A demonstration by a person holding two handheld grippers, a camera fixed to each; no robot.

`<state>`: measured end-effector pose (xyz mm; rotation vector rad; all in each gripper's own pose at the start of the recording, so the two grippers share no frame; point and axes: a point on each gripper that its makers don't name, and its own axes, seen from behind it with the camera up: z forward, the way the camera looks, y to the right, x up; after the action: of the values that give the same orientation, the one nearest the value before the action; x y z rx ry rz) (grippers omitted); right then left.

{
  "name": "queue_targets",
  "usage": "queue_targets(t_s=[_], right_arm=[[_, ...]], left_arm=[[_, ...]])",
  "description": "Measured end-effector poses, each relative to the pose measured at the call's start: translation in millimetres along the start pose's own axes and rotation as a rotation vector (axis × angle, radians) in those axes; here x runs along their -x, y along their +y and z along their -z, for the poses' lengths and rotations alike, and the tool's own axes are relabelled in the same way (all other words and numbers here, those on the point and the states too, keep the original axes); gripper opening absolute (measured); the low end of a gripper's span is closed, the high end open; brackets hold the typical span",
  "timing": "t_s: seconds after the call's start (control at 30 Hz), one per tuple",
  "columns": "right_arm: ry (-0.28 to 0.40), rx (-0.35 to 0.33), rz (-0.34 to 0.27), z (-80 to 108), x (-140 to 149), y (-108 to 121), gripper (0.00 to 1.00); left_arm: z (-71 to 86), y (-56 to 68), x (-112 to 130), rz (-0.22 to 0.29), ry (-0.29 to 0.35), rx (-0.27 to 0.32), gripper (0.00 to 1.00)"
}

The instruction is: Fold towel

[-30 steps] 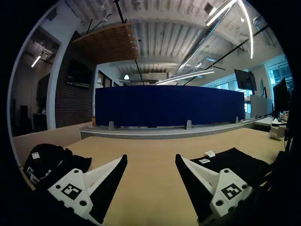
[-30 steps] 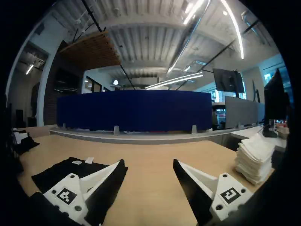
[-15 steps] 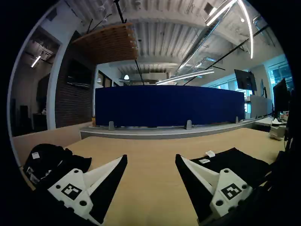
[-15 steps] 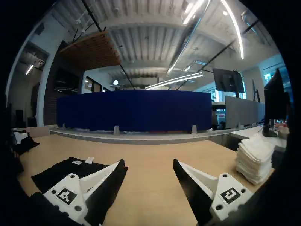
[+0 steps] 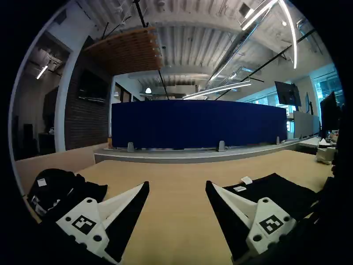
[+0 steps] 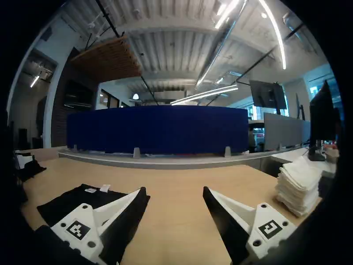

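Black towel flat on the pale wood desk, two small white tags at its far edge. In the left gripper view, off to the right, partly behind the right finger of the left gripper. In the right gripper view, low on the left, partly behind the left finger of the right gripper. So, lying between the two.

Left gripper spread wide, pinching nothing, bare desk between the fingers. Right gripper likewise spread, nothing between its fingers but desk. Both low over the desk, pointing along it toward the blue partition at the far edge.

Crumpled heap of black cloth at the left edge of the left gripper view, well apart from the towel, with a white tag on top. Neat stack of white folded cloths at the right edge of the right gripper view, near the desk's corner. Dark monitor hanging beyond the partition.
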<state>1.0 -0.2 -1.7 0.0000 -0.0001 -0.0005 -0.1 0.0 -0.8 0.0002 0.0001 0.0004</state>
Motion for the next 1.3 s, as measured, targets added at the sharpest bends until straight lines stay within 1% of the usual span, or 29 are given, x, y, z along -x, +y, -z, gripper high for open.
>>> queue_targets(t_s=[0.4,0.6,0.7,0.8,0.9,1.0,1.17,1.3], right_arm=[[0.000,0.000,0.000,-0.3,0,-1,1.00],[-0.005,0.013,0.014,-0.2,-2,2,1.00],[-0.001,0.015,0.030,2.5,-14,0,1.00],[0.010,0.008,0.034,6.2,-29,-5,1.00],[0.010,-0.005,0.035,9.5,-45,-11,1.00],[0.007,-0.009,0.042,11.3,-63,-15,1.00],[-0.007,-0.023,0.061,12.7,-93,-25,1.00],[-0.032,-0.034,0.080,12.6,-111,-30,1.00]], left_arm=[[1.3,2.9,1,-0.001,-0.001,0.005,0.95],[-0.1,-3.1,0,-0.001,-0.004,-0.019,0.95],[-1.3,-4.9,-11,-0.004,0.009,-0.027,0.95],[-1.6,-3.2,-28,0.006,0.027,-0.015,0.95],[-0.8,-1.1,-45,0.013,0.022,-0.004,0.94],[0.5,3.6,-64,0.011,0.018,0.007,0.94],[1.4,10.1,-93,-0.008,-0.005,0.025,0.94],[2.7,16.7,-109,-0.031,-0.033,0.045,0.94]])
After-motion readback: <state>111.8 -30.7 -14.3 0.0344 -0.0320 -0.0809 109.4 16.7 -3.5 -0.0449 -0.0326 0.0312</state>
